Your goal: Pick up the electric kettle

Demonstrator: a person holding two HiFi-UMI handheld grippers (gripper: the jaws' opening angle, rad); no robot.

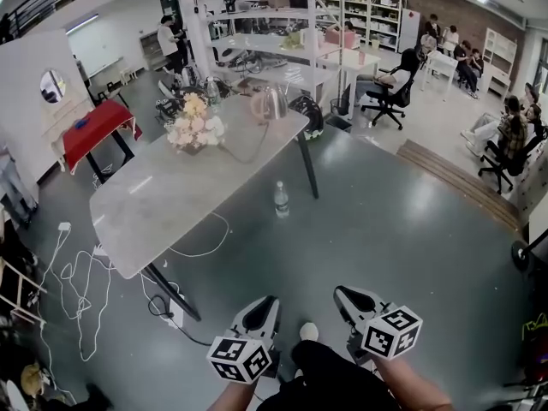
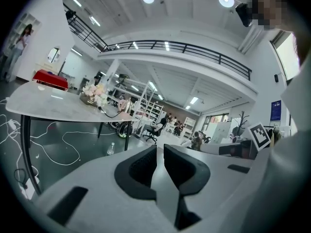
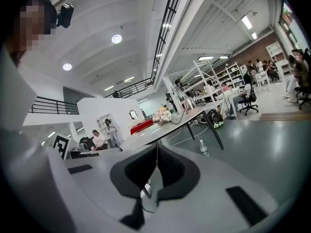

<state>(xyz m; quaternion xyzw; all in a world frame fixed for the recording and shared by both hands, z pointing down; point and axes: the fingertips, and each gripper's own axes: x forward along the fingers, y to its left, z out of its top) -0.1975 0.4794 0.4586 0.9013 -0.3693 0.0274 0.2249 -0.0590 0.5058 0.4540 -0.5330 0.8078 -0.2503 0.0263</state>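
Observation:
The electric kettle [image 1: 273, 103] is a shiny metal one with a cord. It stands at the far end of the long grey table [image 1: 163, 199], beside a bunch of flowers [image 1: 195, 128]. The right gripper view shows the kettle [image 3: 188, 102] small and far off, past the flowers [image 3: 163, 114]. My left gripper [image 1: 260, 312] and right gripper [image 1: 352, 300] hang low at the bottom of the head view, over the floor, well short of the table. Both are shut with nothing between the jaws. The left gripper [image 2: 159, 149] and the right gripper [image 3: 156, 149] point roughly level toward the table.
A water bottle [image 1: 281, 199] stands on the floor by a table leg. White and black cables [image 1: 77, 289] trail over the floor under the table's near end. A red-covered table [image 1: 98, 127] stands at the left. People sit on office chairs [image 1: 390, 92] at the back right.

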